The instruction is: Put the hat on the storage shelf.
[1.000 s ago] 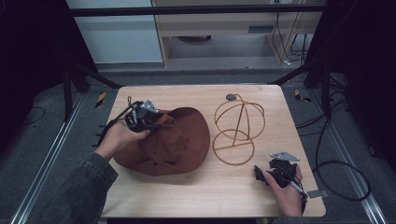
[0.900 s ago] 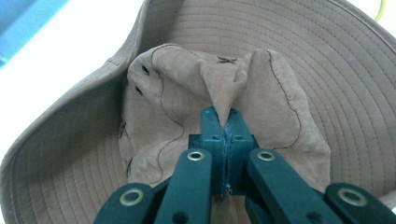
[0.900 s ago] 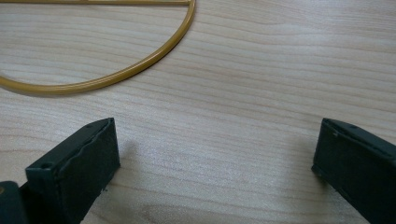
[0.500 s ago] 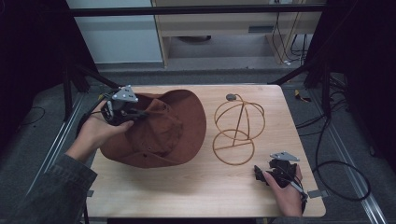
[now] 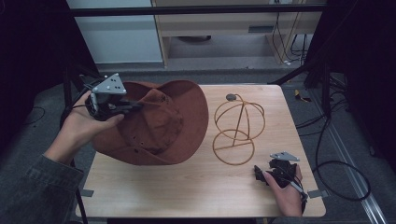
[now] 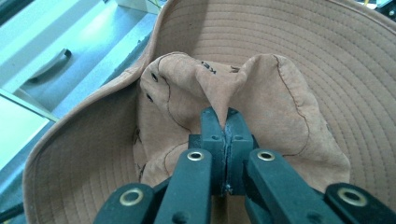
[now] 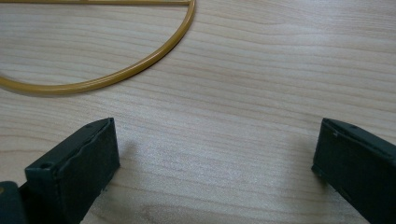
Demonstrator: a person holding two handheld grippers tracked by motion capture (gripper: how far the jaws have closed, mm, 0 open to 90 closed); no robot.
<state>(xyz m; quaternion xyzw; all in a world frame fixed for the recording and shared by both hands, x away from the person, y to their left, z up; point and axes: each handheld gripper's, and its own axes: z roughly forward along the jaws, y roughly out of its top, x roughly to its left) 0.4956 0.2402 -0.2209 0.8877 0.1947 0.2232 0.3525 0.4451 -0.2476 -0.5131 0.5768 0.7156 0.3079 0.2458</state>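
The wooden table [image 5: 187, 186] carries everything, and the biggest thing over it is a brown wide-brimmed hat [image 5: 163, 126], tipped up on its near brim edge so that the crown faces the person's left side. It sits that way because the left gripper [image 6: 226, 122] has its jaws pressed together on a pinched fold of the crown fabric; the cloth puckers into a ridge just ahead of the jaw tips, and the stitched brim spreads wide beyond and around them. A grip on soft crown cloth rather than the floppy brim probably gives better control for lifting. The gold wire hat stand [image 5: 236, 128], upright and bare, stands apart from the hat's right, likely where the hat goes. The right gripper [image 7: 215, 158] rests low with jaws spread wide, holding nothing; the stand's base ring curves ahead of its jaws.
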